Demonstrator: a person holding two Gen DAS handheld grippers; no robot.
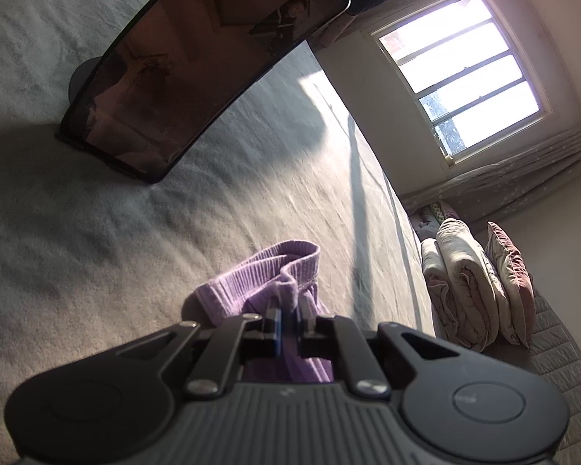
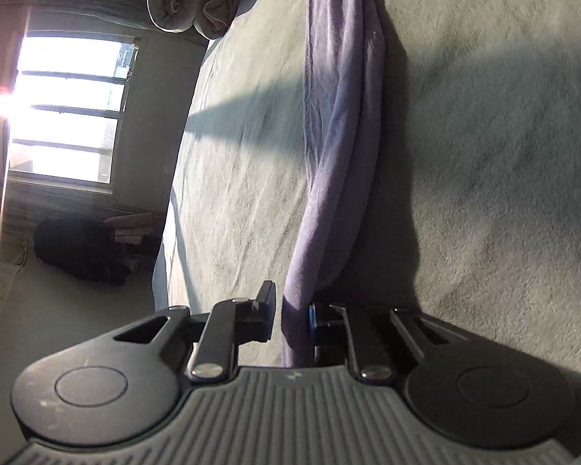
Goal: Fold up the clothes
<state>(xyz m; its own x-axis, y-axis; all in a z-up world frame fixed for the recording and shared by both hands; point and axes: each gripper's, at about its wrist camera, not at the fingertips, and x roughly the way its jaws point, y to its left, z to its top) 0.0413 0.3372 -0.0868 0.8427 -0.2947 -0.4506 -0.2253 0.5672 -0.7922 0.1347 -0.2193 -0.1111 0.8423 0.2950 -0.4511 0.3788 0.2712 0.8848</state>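
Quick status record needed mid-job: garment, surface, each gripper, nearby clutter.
garment: purple garment, stretched long across the bed, ribbed waistband at one end
surface: grey bedspread
left gripper: jaws shut on the waistband
right gripper: jaws not fully shut, a visible gap beside the garment's other end between them
clutter: tablet propped on the bed; folded quilts past the bed's edge

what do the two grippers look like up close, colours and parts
Both match: the left gripper and right gripper each have a grey ribbed body with a round black disc on either side, black link bars fixed by silver screws, and black fingers. A blue pad lines one finger on each. No cables, sleeves or hands show in either view.
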